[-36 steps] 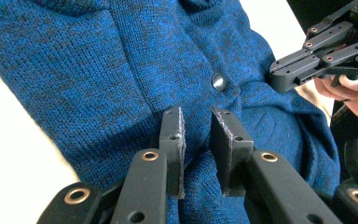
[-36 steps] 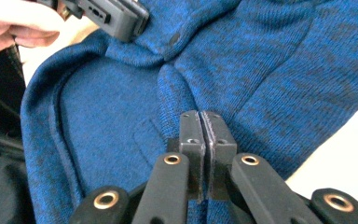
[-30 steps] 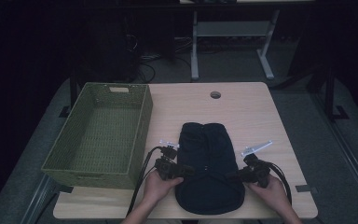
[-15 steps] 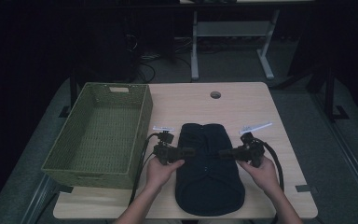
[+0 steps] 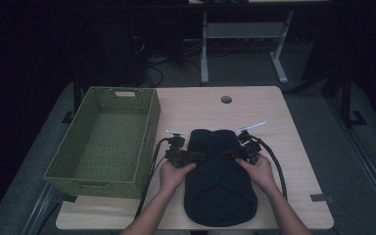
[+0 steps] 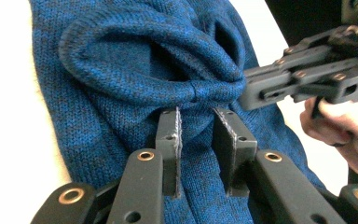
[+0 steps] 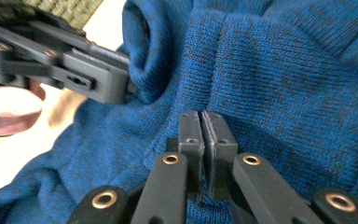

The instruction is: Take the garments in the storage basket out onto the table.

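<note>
Both grippers now sit farther up the desk than before: the left gripper (image 5: pixel 192 156) and right gripper (image 5: pixel 226 154) meet over the sweater (image 5: pixel 219 188), its top edge folded toward the middle; the left jaws have just been opening, knit between them.

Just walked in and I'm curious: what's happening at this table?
A person is folding a dark blue knitted garment on the wooden table with two hand-held grippers. The right gripper pinches a fold of the knit; the left gripper has been opening, with fabric between its jaws. A green basket waits alongside.
</note>
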{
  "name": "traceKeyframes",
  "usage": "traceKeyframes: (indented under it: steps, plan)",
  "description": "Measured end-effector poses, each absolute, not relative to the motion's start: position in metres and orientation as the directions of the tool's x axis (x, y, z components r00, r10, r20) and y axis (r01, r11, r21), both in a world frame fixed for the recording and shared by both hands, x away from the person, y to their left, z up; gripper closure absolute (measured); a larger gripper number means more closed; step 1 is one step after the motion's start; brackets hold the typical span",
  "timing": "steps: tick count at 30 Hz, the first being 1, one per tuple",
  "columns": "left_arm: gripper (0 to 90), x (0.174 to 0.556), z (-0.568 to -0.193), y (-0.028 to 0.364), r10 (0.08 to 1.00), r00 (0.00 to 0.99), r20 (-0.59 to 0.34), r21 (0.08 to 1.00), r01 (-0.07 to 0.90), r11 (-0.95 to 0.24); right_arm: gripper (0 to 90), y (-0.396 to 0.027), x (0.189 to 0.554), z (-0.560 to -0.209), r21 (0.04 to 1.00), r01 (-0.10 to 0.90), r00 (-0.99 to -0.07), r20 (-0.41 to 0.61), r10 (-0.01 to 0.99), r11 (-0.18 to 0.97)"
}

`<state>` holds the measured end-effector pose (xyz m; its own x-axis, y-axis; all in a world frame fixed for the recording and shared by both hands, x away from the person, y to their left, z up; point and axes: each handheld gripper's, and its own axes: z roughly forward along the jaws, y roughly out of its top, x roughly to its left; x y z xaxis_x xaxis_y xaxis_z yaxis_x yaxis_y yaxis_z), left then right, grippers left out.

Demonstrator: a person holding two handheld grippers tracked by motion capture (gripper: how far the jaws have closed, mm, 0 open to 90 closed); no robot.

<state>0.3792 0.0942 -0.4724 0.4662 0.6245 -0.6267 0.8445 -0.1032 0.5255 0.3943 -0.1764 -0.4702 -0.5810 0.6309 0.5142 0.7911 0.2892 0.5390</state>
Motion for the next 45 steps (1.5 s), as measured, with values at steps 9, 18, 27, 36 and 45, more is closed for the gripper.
traceKeyframes:
  steps: [9,18,27,36,45]
  plan:
    - [72.0,0.369,-0.472,0.097,0.629,0.480,-0.611,0.524,0.841,-0.133,87.3,-0.176,0.384,-0.471,0.534,0.788,-0.591,0.513,0.623,0.308]
    - [72.0,0.354,-0.472,0.099,0.620,0.506,-0.600,0.531,0.831,-0.164,87.2,-0.176,0.368,-0.471,0.542,0.775,-0.610,0.509,0.607,0.325]
    - [71.2,0.345,-0.468,0.099,0.609,0.535,-0.585,0.546,0.816,-0.192,83.4,-0.176,0.356,-0.470,0.541,0.770,-0.619,0.505,0.601,0.338]
    - [70.2,0.349,-0.445,0.102,0.581,0.559,-0.592,0.593,0.790,-0.155,71.8,-0.194,0.358,-0.444,0.585,0.754,-0.623,0.489,0.611,0.300]
    - [67.2,0.378,-0.432,0.105,0.581,0.522,-0.625,0.606,0.793,-0.062,64.0,-0.206,0.383,-0.433,0.596,0.765,-0.591,0.498,0.635,0.244]
